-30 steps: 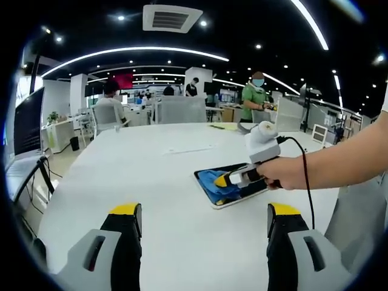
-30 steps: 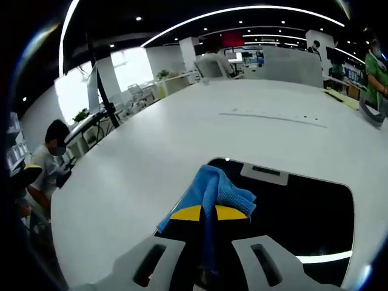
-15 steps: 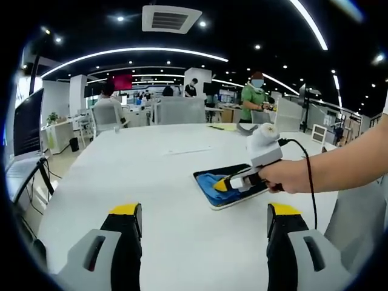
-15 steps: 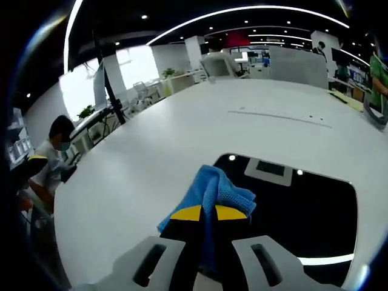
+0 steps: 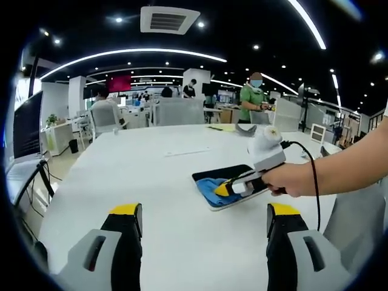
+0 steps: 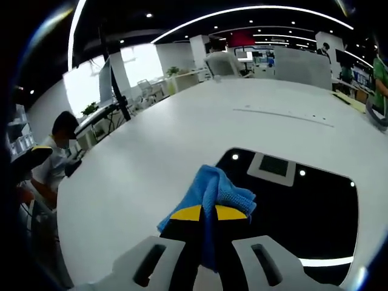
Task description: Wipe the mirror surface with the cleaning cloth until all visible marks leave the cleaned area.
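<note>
A flat rectangular mirror lies on the white table, its dark face reflecting ceiling lights. A blue cleaning cloth rests on the mirror's near-left corner. My right gripper is shut on the cloth, pressing it at the mirror's edge. In the left gripper view that right gripper shows with a person's hand on its handle. My left gripper hangs open over bare table, well short of the mirror, with nothing between its jaws.
The table is wide and white, with its left edge dropping to the floor. A monitor on a stand sits off the table's left side. Office chairs and several people stand beyond the far edge. A seated person is at left.
The right gripper with the cloth has slid a little across the mirror's corner, toward the left gripper. The left gripper has stayed in place.
</note>
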Demonstrator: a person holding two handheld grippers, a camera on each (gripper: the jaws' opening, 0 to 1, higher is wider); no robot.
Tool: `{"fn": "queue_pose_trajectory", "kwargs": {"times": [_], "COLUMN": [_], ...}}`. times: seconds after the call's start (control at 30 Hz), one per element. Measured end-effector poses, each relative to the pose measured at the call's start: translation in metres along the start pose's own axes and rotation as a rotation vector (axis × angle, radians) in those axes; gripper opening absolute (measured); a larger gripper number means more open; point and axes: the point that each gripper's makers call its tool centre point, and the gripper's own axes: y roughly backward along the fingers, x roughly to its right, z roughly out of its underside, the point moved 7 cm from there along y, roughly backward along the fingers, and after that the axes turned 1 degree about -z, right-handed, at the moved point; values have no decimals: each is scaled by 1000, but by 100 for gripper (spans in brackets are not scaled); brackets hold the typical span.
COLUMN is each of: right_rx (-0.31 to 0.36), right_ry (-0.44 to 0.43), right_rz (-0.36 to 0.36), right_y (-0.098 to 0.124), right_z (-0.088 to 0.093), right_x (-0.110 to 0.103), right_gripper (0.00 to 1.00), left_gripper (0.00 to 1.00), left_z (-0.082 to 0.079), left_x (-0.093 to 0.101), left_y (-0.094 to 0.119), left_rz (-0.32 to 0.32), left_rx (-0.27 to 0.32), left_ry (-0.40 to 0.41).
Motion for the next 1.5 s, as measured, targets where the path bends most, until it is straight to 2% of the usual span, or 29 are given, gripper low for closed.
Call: {"fn": "queue_pose_trajectory", "kwargs": {"times": [1.07,1.5], "right_rx": [17,32], "right_ry": [2,-29], "right_rz": [-4,17], "right_y": [6,24], "right_z": [6,16], "right_x": [1,18], "right_gripper": [2,2], "left_gripper": [84,84], "left_z": [-4,-3], "left_x": [5,9], "left_y": [-5,-8], "left_rz": [20,28], "left_rx": [-5,-8], "left_ry": [-19,-22]}}
